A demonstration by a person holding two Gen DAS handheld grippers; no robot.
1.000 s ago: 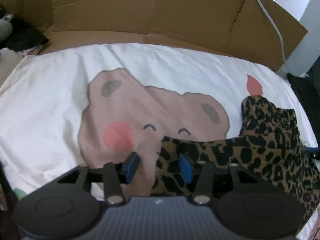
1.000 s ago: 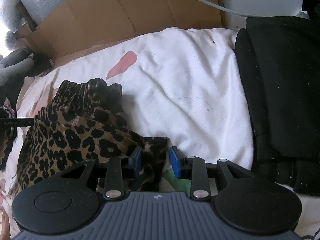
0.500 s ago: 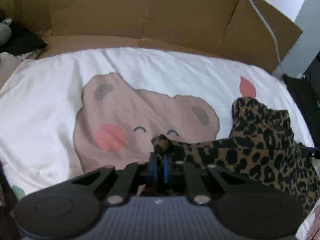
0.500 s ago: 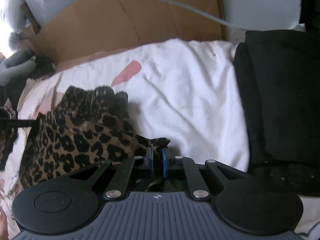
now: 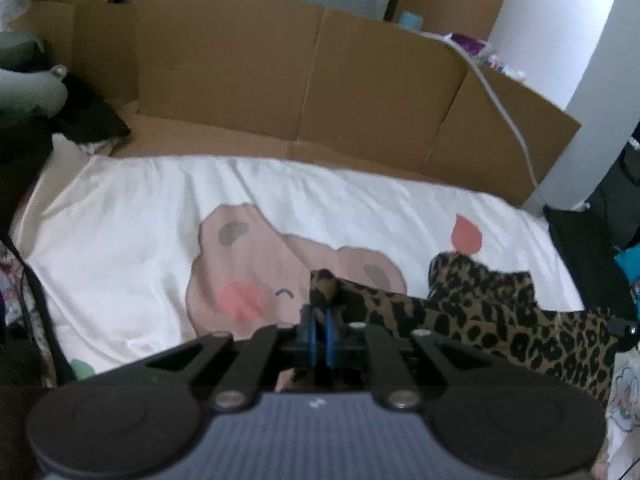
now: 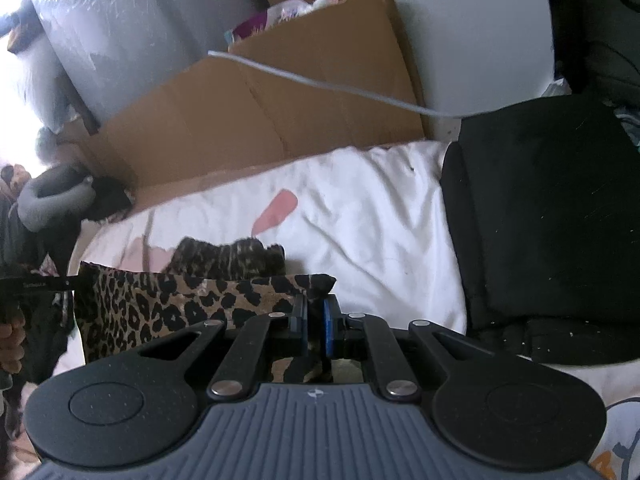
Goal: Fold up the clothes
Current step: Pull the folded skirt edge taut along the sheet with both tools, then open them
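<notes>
Left gripper (image 5: 319,330): jaws closed, blue pads nearly together, pinching a corner of the leopard-print garment (image 5: 500,320); body low and near, fingers pointing toward the far side.
Right gripper (image 6: 315,328): jaws closed, blue pads clamped on another corner of the same garment; fingers pointing far.
Person's hand (image 6: 10,344): partly visible at the left edge of the right wrist view.
</notes>
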